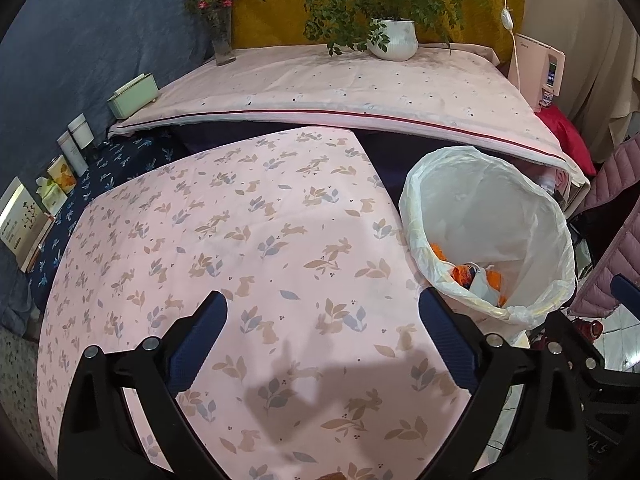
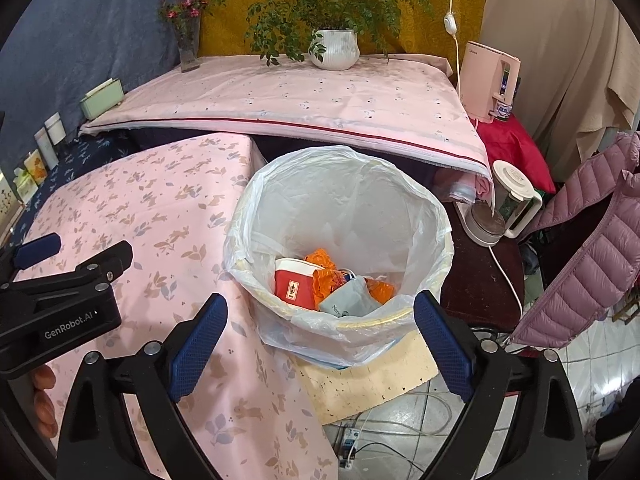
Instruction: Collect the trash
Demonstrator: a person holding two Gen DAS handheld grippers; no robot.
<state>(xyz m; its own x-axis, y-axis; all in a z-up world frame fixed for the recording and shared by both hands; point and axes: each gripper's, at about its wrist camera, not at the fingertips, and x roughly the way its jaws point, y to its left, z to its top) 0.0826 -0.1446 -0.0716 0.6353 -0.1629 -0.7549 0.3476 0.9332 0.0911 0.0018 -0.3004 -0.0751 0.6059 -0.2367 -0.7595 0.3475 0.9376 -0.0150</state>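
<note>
- Trash sat gathered at the bottom of the round bin lined with a thin white plastic bag [image 2: 340, 216], which stood on the floor just beside the low table draped in a pink cloth printed with rabbits and leaves [image 1: 248, 240].
- Inside the liner lay a red paper cup with a white rim [image 2: 294, 284], crumpled orange wrappers [image 2: 324, 276] and a grey-blue pouch [image 2: 350, 300], piled touching one another.
- The right gripper [image 2: 320, 336] hovered above the bin's near rim, its blue-padded jaws spread wide with nothing between them (the rim merely showed through the gap).
- The left gripper [image 1: 324, 340] hung over the pink cloth, jaws likewise wide apart and empty; in the right wrist view it appeared at the left edge, with the person's fingertips [image 2: 44, 400] under its black body.
- No loose litter showed on the visible stretch of the pink cloth, so the step in hand read as a drop into the bin just finished, or the collecting itself near its end.
- If more trash remained, it lay outside both views; the next move would likely call for lifting a gripper clear of the liner and turning to search the table's hidden edges or the tiled floor [image 2: 592, 360].
- Care would be needed near the flimsy liner, which a passing jaw could snag.
</note>
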